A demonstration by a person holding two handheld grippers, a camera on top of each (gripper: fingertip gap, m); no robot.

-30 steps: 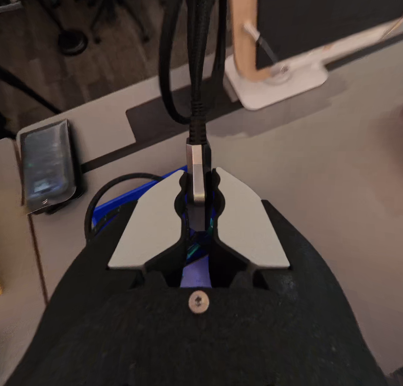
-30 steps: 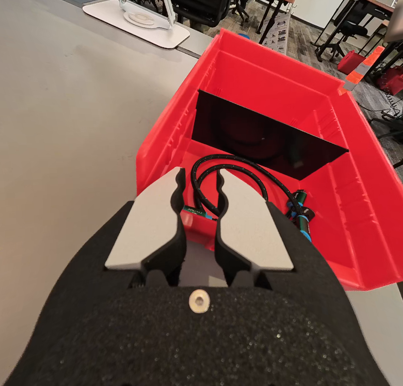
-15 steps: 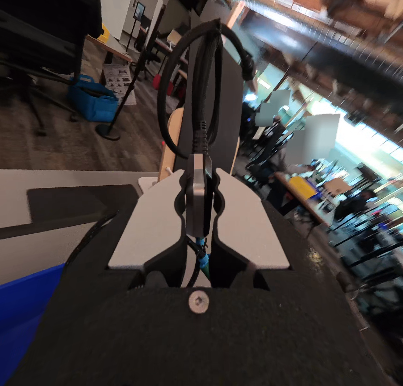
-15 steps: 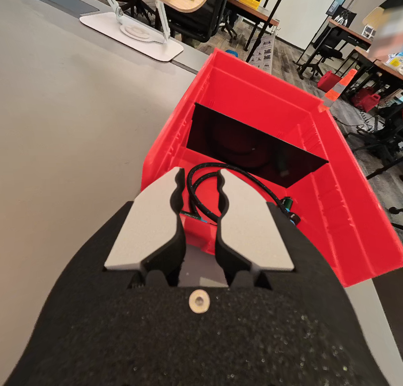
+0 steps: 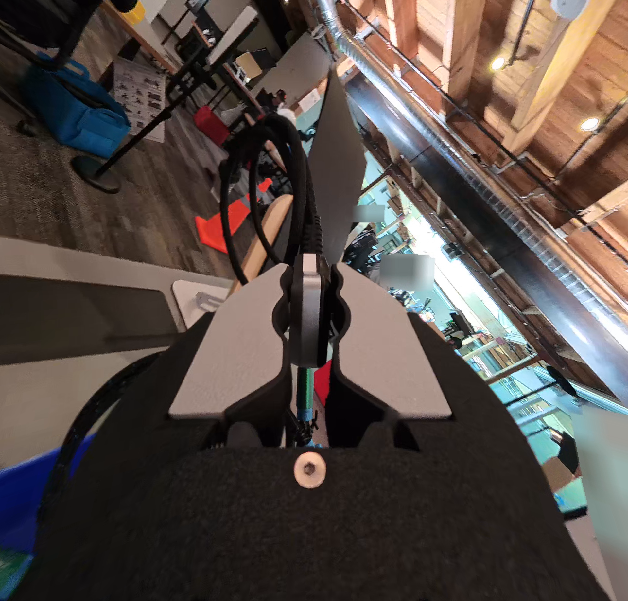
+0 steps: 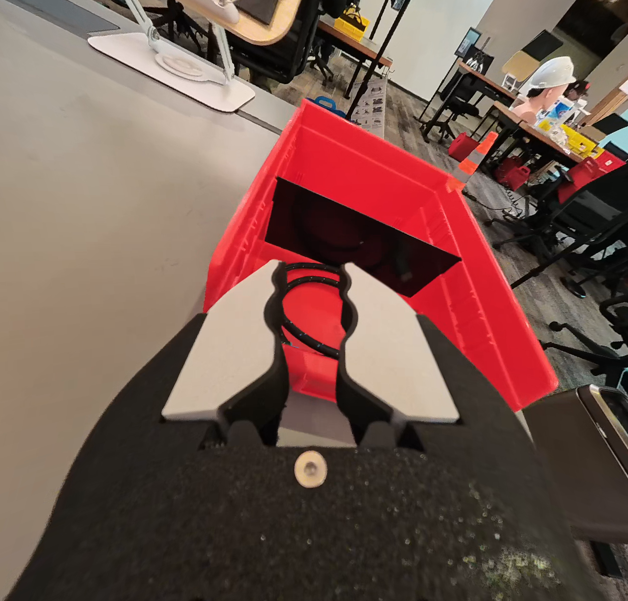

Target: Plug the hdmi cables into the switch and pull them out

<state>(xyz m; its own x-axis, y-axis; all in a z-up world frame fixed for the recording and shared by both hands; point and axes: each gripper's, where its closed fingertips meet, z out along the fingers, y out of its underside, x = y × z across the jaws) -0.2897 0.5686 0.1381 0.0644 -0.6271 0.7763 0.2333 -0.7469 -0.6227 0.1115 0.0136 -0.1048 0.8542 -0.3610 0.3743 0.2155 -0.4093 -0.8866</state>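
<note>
Red bin [image 6: 356,163]: at the bench's far edge, a coiled cable [image 6: 306,312] inside
Left tool [image 5: 307,272]: clamped on the switch [image 5: 307,316], lifted
Switch: small, rigid, light; grip its flat sides
Right tool [image 6: 311,268]: narrowly parted, empty

The grey worktop [image 6: 102,210] carries a red bin [image 6: 475,312] just ahead of the right jaws. A white stand base [image 6: 176,64] sits farther ahead and left of them. A dark device [image 6: 605,425] lies right of those jaws, beside the bin.
</note>
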